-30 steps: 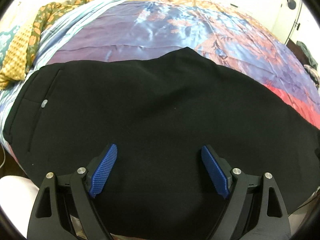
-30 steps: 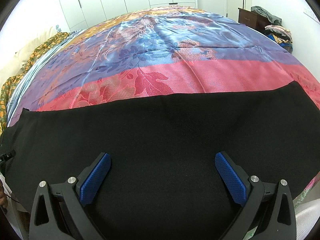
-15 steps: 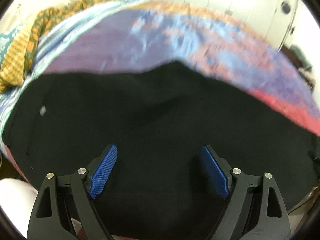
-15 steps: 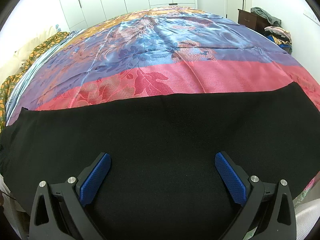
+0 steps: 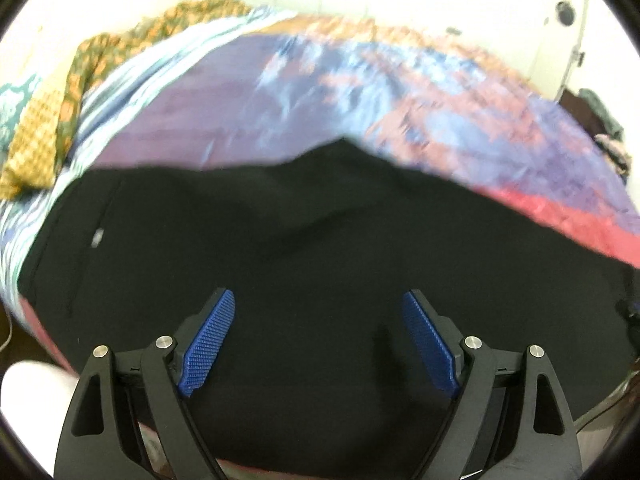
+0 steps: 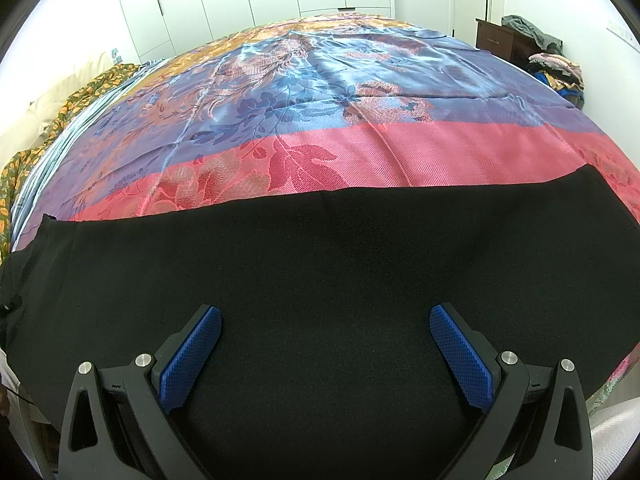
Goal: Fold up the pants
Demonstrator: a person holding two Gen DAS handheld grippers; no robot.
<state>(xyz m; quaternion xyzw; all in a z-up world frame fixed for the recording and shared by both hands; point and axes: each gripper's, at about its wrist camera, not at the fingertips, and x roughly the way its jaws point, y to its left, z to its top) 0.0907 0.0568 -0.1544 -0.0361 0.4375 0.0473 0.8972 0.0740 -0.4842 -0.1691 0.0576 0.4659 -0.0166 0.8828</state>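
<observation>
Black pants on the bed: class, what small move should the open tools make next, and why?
Probably lower the left tool onto the near edge of the black pants and close. Both it and the right tool stand open above flat cloth, holding nothing.
</observation>
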